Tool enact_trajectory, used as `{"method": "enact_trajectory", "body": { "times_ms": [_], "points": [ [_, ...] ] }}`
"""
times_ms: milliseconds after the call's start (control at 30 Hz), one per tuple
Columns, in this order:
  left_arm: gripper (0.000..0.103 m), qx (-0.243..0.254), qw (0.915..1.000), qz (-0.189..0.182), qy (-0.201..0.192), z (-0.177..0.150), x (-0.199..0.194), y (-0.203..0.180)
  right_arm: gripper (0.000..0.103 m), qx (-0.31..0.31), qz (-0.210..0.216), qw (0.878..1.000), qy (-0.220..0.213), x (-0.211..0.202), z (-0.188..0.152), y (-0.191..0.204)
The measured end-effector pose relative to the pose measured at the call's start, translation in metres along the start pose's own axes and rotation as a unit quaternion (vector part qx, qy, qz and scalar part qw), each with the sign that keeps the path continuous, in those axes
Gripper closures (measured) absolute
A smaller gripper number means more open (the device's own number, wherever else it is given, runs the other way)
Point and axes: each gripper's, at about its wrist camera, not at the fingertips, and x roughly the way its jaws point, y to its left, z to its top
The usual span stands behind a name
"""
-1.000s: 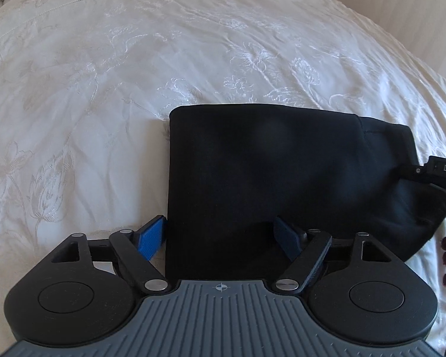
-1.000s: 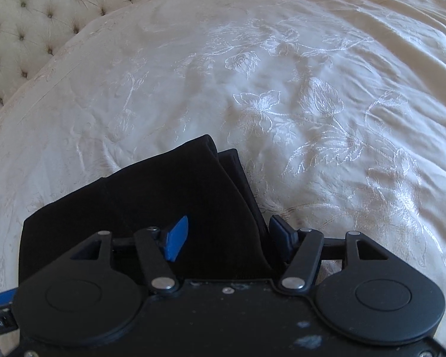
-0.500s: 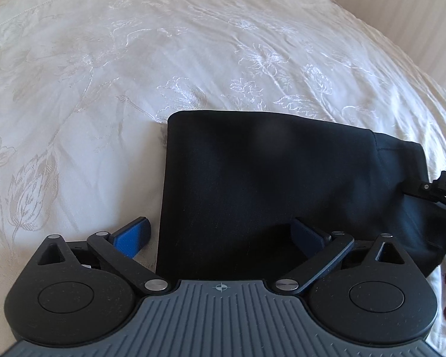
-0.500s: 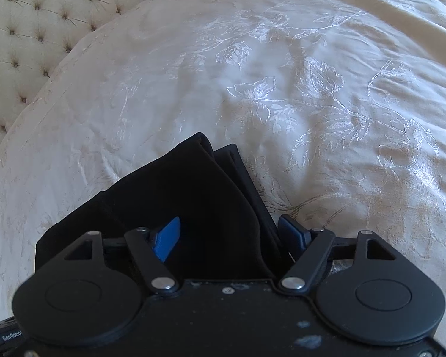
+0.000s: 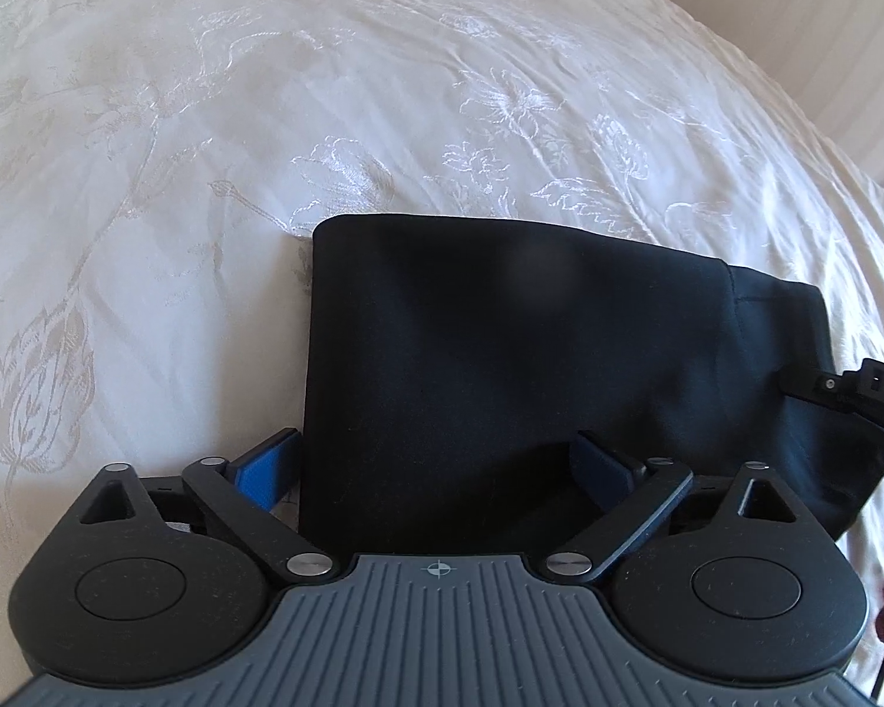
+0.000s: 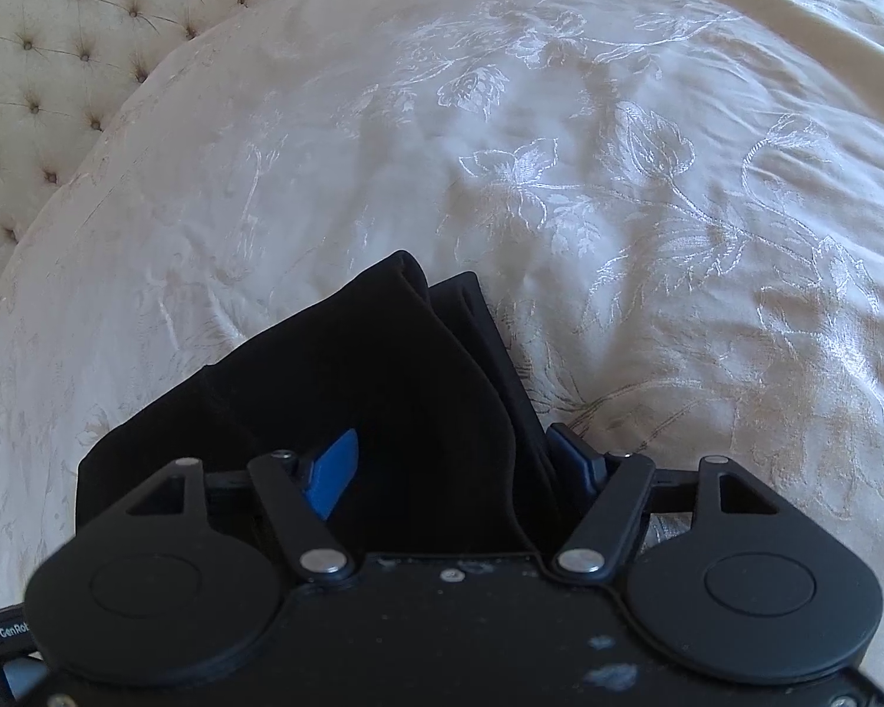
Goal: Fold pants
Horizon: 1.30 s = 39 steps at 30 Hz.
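Both tongs, left (image 5: 436, 462) and right (image 6: 454, 462), just narrowed slightly yet stay released, straddling folded pants (image 5: 501, 365) on bed (image 5: 206, 118); fold looks finished.

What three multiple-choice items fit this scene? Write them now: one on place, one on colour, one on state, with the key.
1. Where do the pants lie?
A. on the floral bedspread
B. on a chair
C. on the floor

2. What colour are the pants?
A. white
B. black
C. red

3. What state are the pants in?
A. spread out at full length
B. folded into a layered stack
C. hanging from a hanger

Key: 1 A, pale embroidered cloth surrounds them on every visible side. 2 B, they show dark against the cream cover. 3 B, the right wrist view shows stacked edges at the far corner.
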Motion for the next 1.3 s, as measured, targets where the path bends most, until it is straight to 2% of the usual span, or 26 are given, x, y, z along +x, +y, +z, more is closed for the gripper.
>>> {"method": "enact_trajectory", "body": {
  "times_ms": [33,100,133,167,200,300,500,700,867,967,1167,1233,1300],
  "points": [
    [0.018,0.001,1.0000,0.001,-0.007,-0.002,-0.002,-0.002,0.039,-0.003,0.001,1.000,-0.001,-0.001,0.000,0.001],
    [0.040,0.002,0.9998,0.004,-0.021,-0.006,-0.007,-0.004,0.048,-0.010,0.001,1.000,-0.005,-0.005,0.001,0.002],
    [0.045,0.002,0.9996,0.005,-0.028,-0.007,-0.009,-0.005,0.056,-0.011,0.003,1.000,-0.009,-0.006,0.001,0.004],
    [0.059,0.003,0.9994,0.005,-0.033,-0.008,-0.012,-0.007,0.066,-0.009,0.011,1.000,-0.014,-0.008,0.002,0.003],
    [0.073,0.007,0.9992,0.011,-0.039,-0.009,-0.014,-0.010,0.070,-0.003,0.024,1.000,-0.016,-0.010,0.002,0.002],
    [0.081,0.014,0.9980,0.019,-0.059,-0.012,-0.026,-0.013,0.071,-0.008,0.028,0.999,-0.024,-0.013,0.002,0.004],
    [0.087,-0.001,0.9965,0.020,-0.082,-0.013,-0.053,-0.006,0.072,-0.019,0.049,0.998,-0.030,-0.017,0.001,0.008],
    [0.088,-0.014,0.9949,0.047,-0.088,-0.018,-0.084,0.033,0.073,-0.043,0.111,0.993,-0.003,-0.013,-0.010,0.032],
    [0.087,-0.045,0.9934,0.071,-0.078,-0.030,-0.110,0.091,0.074,-0.106,0.170,0.979,0.046,-0.004,-0.037,0.081],
    [0.087,-0.053,0.9925,0.079,-0.077,-0.040,-0.123,0.116,0.074,-0.146,0.196,0.968,0.060,-0.003,-0.053,0.109],
    [0.084,-0.081,0.9908,0.084,-0.069,-0.058,-0.122,0.150,0.075,-0.206,0.212,0.955,0.032,0.000,-0.071,0.155],
    [0.079,-0.090,0.9907,0.082,-0.059,-0.063,-0.112,0.156,0.073,-0.195,0.208,0.958,0.037,0.008,-0.072,0.155],
    [0.073,-0.079,0.9904,0.096,-0.061,-0.066,-0.106,0.152,0.067,-0.174,0.196,0.964,0.052,0.019,-0.071,0.146]
  ]
}}
